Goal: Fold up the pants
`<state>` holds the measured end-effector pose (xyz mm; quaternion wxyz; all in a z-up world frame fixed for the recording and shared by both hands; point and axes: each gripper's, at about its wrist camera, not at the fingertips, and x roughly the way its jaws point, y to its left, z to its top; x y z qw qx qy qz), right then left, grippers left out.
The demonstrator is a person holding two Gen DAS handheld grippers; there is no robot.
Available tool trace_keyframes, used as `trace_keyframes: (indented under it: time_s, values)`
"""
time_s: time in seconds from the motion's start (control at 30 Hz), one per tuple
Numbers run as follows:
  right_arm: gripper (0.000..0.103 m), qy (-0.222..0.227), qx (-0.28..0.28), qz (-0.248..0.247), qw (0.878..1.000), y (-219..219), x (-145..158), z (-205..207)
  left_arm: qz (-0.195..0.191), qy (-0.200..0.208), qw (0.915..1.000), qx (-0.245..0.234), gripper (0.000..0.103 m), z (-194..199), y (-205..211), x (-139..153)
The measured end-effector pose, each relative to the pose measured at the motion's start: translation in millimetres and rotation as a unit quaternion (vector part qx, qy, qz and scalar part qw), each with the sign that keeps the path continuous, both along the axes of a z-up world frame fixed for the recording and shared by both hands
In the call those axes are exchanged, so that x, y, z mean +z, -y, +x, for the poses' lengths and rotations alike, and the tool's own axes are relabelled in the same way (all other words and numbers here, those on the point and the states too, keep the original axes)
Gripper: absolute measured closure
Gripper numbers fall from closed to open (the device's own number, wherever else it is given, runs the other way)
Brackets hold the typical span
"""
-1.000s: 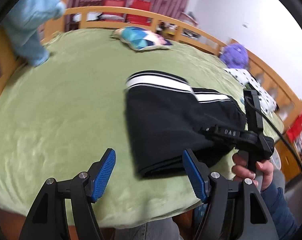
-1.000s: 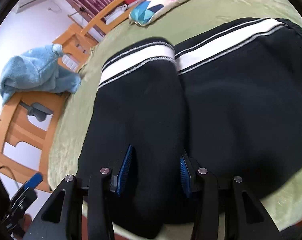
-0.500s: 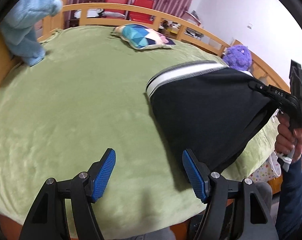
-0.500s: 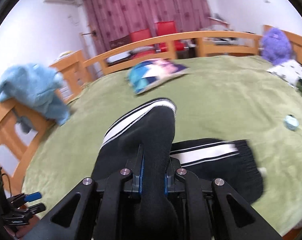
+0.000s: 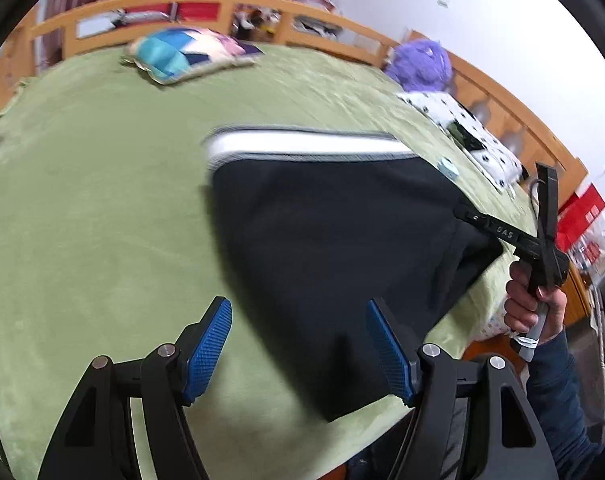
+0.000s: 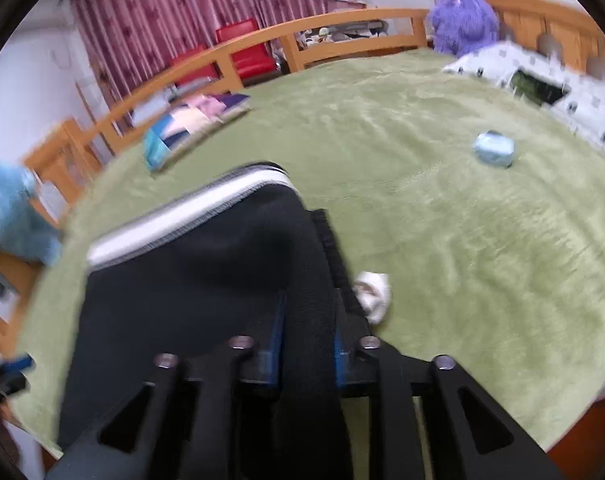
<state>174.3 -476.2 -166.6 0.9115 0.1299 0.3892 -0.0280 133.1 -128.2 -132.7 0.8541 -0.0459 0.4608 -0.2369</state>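
The black pants (image 5: pixel 326 240) with a white side stripe lie on the green bed cover (image 5: pixel 94 200). My right gripper (image 6: pixel 307 332) is shut on a thick fold of the pants (image 6: pixel 206 280) and holds that edge up off the bed. In the left wrist view the right gripper (image 5: pixel 468 214) grips the pants at their right edge. My left gripper (image 5: pixel 298 344) is open and empty, low over the near edge of the pants; its right pad (image 5: pixel 388 354) is over the black cloth.
A patchwork pillow (image 5: pixel 186 54) lies at the far side. A purple plush (image 6: pixel 462 20), a spotted pillow (image 6: pixel 542 80), a small blue object (image 6: pixel 494 149) and a crumpled white bit (image 6: pixel 372 294) lie to the right. A wooden rail (image 5: pixel 222 0) rings the bed.
My right gripper closed on the pants, lifted the fold and carried it to the right, spreading the cloth. My left gripper stayed open and swung right.
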Motion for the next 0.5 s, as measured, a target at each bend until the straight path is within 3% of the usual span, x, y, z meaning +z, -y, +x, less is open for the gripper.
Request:
trace_keyframes:
  time_s: [0.1, 0.23, 0.3, 0.37, 0.43, 0.5]
  values:
    - [0.069, 0.011, -0.016, -0.049, 0.999, 5.0, 5.8, -15.4, 0.008, -0.027, 0.9995, -0.016, 0.035, 2.8, 17.2, -21.6]
    - [0.062, 0.062, 0.016, -0.034, 0.997, 2.2, 20.5, -51.3, 0.028, -0.069, 0.9970, -0.023, 0.033, -3.4, 30.3, -61.5]
    - [0.062, 0.049, 0.042, -0.032, 0.997, -4.0, 9.7, -56.6, 0.029, -0.079, 0.9962, -0.024, 0.028, -7.3, 28.5, -75.0]
    - [0.062, -0.005, 0.042, -0.080, 0.996, -15.5, -22.2, -51.8, 0.014, -0.096, 0.9950, -0.025, 0.027, -6.9, 22.6, -78.5]
    - [0.062, -0.040, 0.045, -0.085, 0.995, -18.7, -43.7, -47.5, 0.003, -0.105, 0.9941, -0.027, 0.027, -3.7, 18.2, -75.2]
    - [0.062, -0.030, 0.047, -0.069, 0.996, -12.8, -38.1, -50.5, 0.004, -0.085, 0.9961, -0.025, 0.029, -3.7, 13.4, -64.4]
